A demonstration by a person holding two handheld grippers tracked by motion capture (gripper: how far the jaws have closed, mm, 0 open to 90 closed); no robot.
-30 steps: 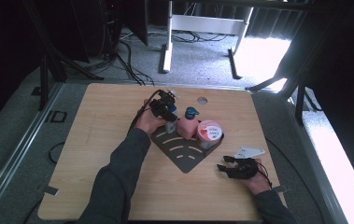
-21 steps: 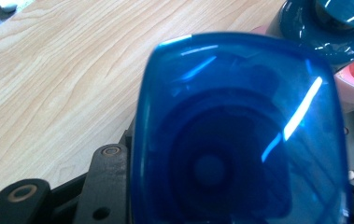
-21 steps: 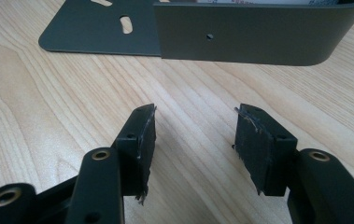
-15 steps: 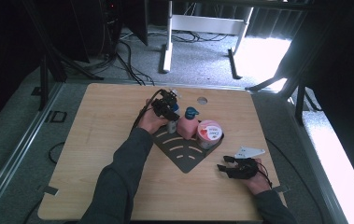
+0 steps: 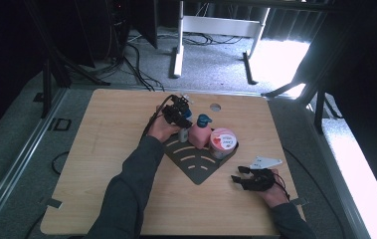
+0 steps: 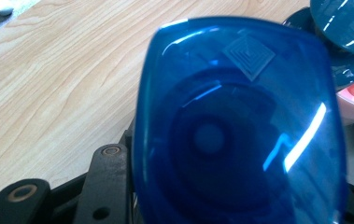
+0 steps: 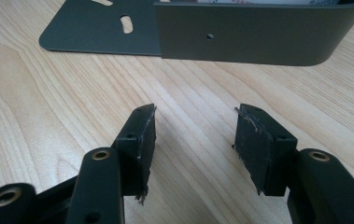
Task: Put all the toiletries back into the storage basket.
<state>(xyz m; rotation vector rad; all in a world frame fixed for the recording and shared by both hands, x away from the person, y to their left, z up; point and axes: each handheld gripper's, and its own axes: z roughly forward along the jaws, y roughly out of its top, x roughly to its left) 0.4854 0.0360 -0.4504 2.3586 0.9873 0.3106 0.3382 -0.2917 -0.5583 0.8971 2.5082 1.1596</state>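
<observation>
Dim, dark-edged high view with window glare upper right; blurred, glare-streaked blue cap (image 6: 240, 126) close-up.

I have my left arm stretched toward frame centre, its left gripper (image 5: 178, 110) clamped on something blue, while my right gripper (image 5: 248, 179) sits at lower right, jaws parted and empty.

High view overhead, facing forward-down, both gripper views close — sharing the dark tray (image 5: 196, 167) (image 7: 240, 37)
</observation>
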